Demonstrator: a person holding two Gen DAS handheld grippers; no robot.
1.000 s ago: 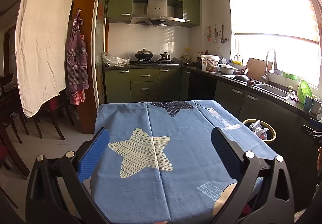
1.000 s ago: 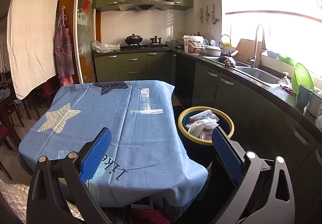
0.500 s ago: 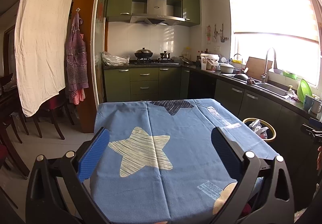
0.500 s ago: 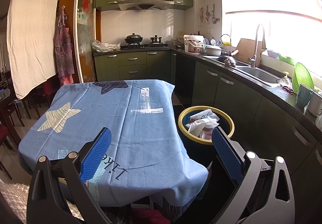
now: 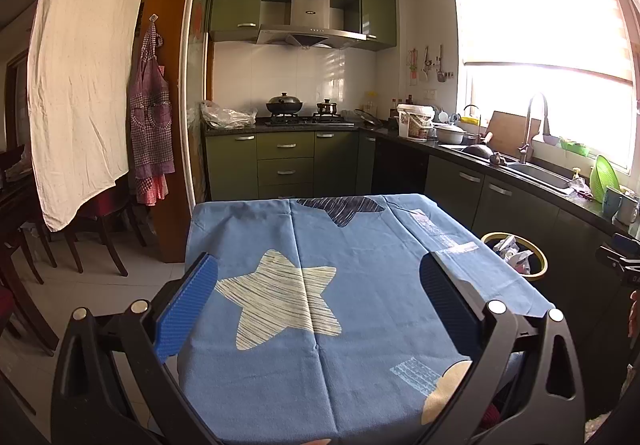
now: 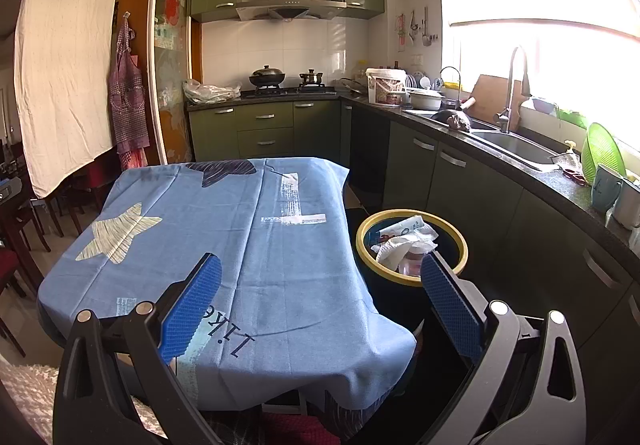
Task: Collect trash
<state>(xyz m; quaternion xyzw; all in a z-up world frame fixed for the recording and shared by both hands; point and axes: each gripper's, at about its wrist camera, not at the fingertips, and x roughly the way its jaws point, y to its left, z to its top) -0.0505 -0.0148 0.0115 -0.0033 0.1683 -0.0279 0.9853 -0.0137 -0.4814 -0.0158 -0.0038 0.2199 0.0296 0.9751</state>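
Note:
A round bin with a yellow rim (image 6: 412, 279) stands on the floor right of the table and holds crumpled white paper and wrappers (image 6: 404, 241). It also shows in the left wrist view (image 5: 536, 269). My right gripper (image 6: 320, 301) is open and empty, held above the table's near right corner, close to the bin. My left gripper (image 5: 318, 299) is open and empty above the table with the blue star-print cloth (image 5: 360, 245). I see no loose trash on the cloth.
Green kitchen cabinets and a dark counter (image 6: 500, 153) with a sink, bucket and cups run along the right and back. A stove with pots (image 5: 304, 113) is at the back. Dark chairs (image 5: 100, 229) and a hanging white sheet stand at the left.

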